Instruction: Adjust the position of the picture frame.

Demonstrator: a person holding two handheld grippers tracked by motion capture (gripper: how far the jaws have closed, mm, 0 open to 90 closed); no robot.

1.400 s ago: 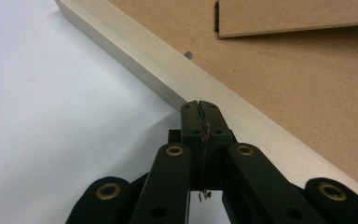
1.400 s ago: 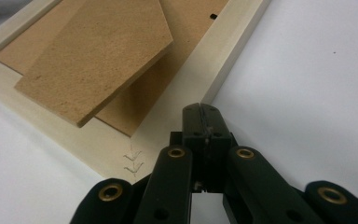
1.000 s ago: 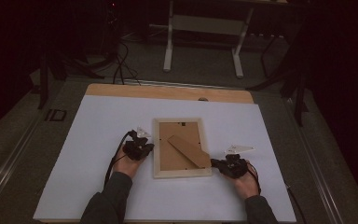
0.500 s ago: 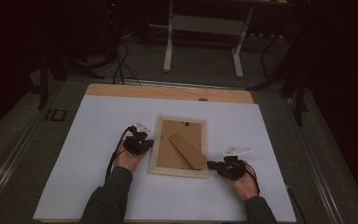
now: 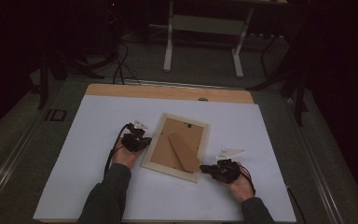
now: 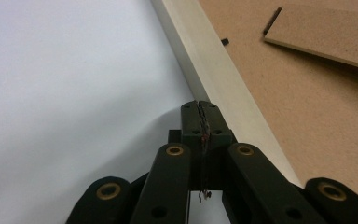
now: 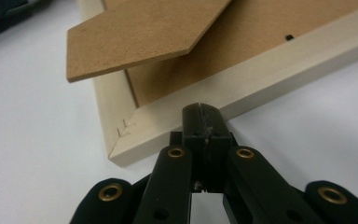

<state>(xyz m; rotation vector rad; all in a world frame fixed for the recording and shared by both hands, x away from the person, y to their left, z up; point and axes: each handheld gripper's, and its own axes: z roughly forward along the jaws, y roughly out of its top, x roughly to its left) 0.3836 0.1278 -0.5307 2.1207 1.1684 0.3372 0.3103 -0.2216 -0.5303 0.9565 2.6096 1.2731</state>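
A pale wooden picture frame (image 5: 177,145) lies face down on the white table top (image 5: 84,140), its brown backing board up and its stand flap (image 5: 184,151) slanting across it. The frame sits turned clockwise, askew to the table edges. My left gripper (image 5: 142,142) is shut, its tips against the frame's left rail (image 6: 214,74). My right gripper (image 5: 205,169) is shut too, its tips pressed to the frame's near rail (image 7: 242,100) close to the front right corner (image 7: 121,140). Nothing is held between either pair of jaws.
A bare wooden strip (image 5: 168,92) runs along the table's far edge. Beyond it stand a white table stand (image 5: 203,32) and dark cables (image 5: 121,60) on the floor. The person's dark sleeves (image 5: 105,196) come in from the bottom.
The frame has turned clockwise on the table. The left gripper moved forward along the left rail while the right gripper slid left and nearer at the front right corner.
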